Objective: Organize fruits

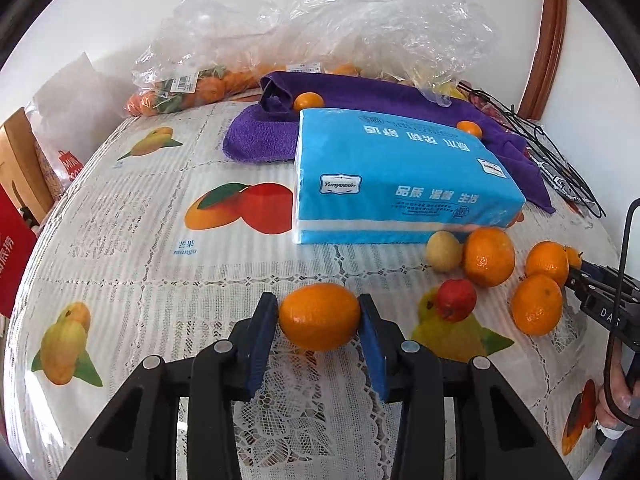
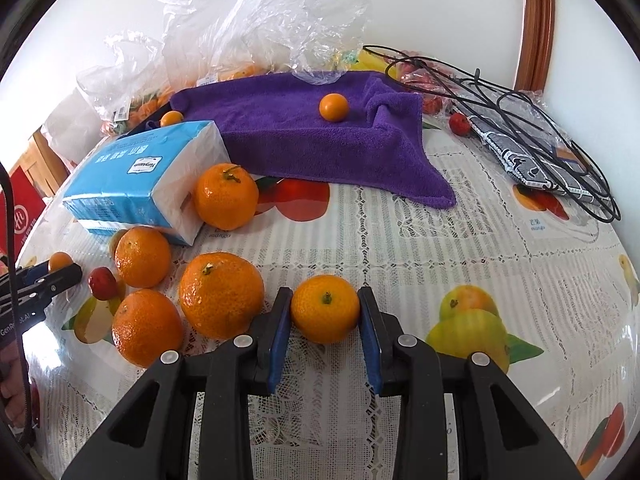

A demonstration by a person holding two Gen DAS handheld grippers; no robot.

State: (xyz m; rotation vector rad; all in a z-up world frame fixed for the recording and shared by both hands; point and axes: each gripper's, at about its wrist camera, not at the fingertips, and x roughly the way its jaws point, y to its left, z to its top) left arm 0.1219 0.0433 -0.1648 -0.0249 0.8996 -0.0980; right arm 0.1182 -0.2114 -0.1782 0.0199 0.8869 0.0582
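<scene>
My left gripper [image 1: 319,316] is clamped on a small oval orange fruit [image 1: 319,317], lower centre of left wrist view; blue pads [image 1: 262,334] press it from both sides, just over the tablecloth [image 1: 160,272]

My right gripper [image 2: 325,309] is clamped on a mandarin [image 2: 325,308] w/ green stem nub, lower centre of right wrist view, pads touching both flanks

Loose fruit, right wrist view, left of my right gripper: big mandarin [image 2: 221,295] just beside the left finger, another [image 2: 146,327] lower left, a third [image 2: 143,257] above it, small red fruit [image 2: 102,283] between those and frame edge. Stemmed mandarin [image 2: 226,196] touching end of the blue tissue pack [image 2: 136,188], centre left

Purple towel [image 2: 304,144] upper centre, one tiny orange fruit [image 2: 334,107] resting on it, another [image 2: 171,118] at its left edge behind the pack. Clear plastic bags [image 2: 248,20] along top w/ more oranges inside. Black wire rack [image 2: 520,120] upper right, second red fruit [image 2: 459,123] beside it

Left wrist view: pale yellow-brown fruit [image 1: 443,251] touching pack's front, right of centre
</scene>
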